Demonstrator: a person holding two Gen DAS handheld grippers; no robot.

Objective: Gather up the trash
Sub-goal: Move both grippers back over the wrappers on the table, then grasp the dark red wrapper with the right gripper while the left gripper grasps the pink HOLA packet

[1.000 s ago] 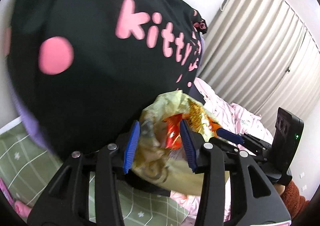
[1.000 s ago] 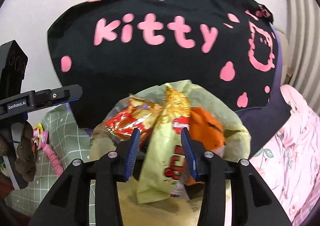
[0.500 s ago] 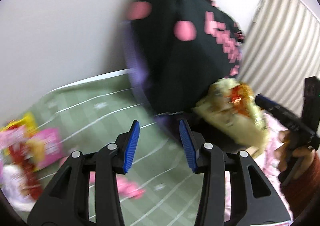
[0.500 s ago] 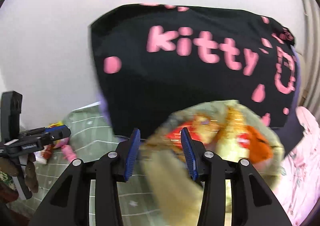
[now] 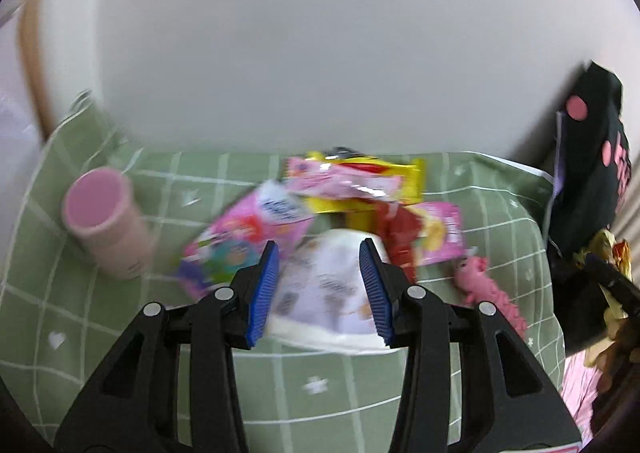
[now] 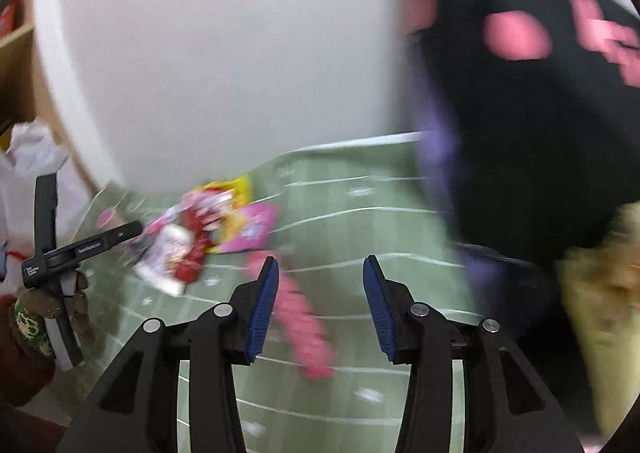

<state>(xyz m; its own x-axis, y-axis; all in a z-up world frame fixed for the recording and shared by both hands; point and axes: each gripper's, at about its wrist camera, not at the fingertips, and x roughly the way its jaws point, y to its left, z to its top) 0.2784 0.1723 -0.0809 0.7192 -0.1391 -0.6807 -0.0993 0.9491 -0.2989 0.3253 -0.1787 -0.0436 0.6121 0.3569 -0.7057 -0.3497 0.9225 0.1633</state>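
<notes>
Green checked bed cover point(image 5: 320, 393) carries the wrapper pile point(image 5: 360, 205) near its wall edge. Our left hand-held gripper point(image 5: 316, 285) is spread, framing the white packet point(image 5: 324, 285); right hand-held gripper point(image 6: 318, 305) spread, empty. Risk: slick foil slipping out, or pinching the cover.

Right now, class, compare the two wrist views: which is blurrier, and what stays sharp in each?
Right wrist view: heavy motion blur smears the wrappers, black bag and pink toy; only the right gripper is crisp. Left wrist view: milder blur on the wrappers and cup; the left gripper is sharp. Both bend at the fisheye edges.
</notes>
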